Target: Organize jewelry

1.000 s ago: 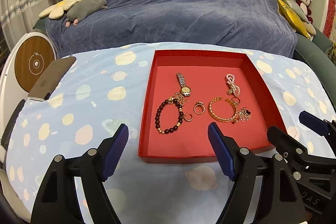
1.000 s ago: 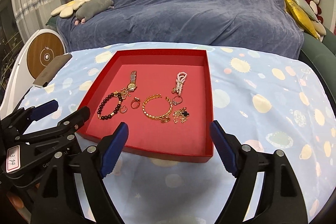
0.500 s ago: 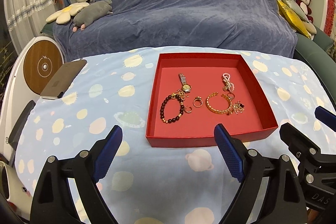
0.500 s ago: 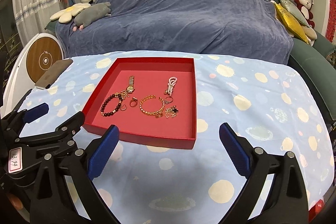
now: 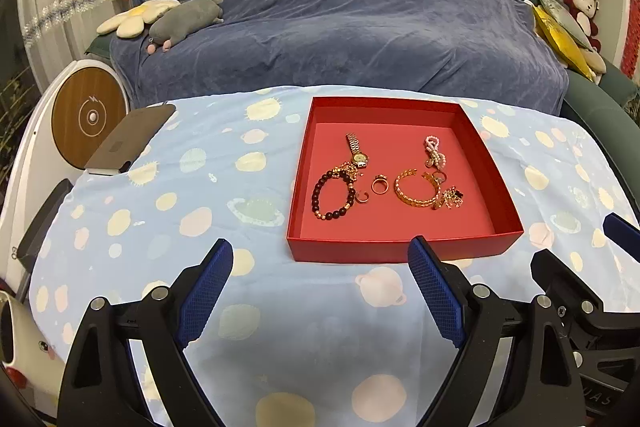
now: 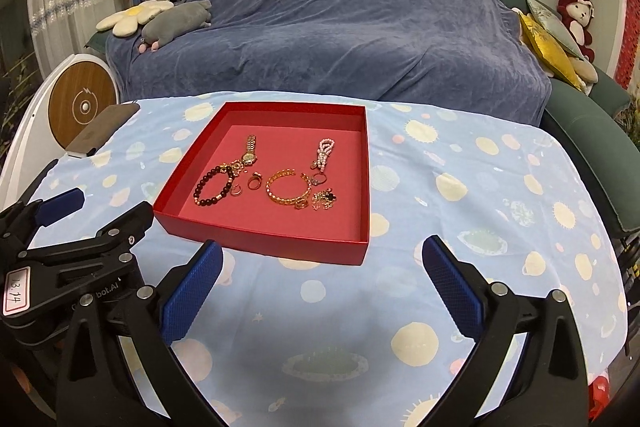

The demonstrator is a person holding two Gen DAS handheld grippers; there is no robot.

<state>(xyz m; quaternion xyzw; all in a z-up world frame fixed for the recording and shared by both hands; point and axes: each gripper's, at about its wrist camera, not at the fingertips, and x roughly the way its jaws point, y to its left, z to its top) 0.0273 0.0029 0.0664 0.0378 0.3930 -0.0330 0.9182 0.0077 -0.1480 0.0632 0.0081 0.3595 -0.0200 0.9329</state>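
On spotted blue tablecloth [image 5: 208,227], red tray [image 5: 404,253], blue sofa [image 5: 360,27] behind

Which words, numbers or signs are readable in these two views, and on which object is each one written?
"13.14": handwritten white label on the left claw body.
"bot.AI": printed beside that label; its beginning is hidden.
"UAS" or "DAS": on the right claw body; partly cut off, unsure.
Lightning-bolt sign: on the round wooden disc.
Watch dial: too small to read.
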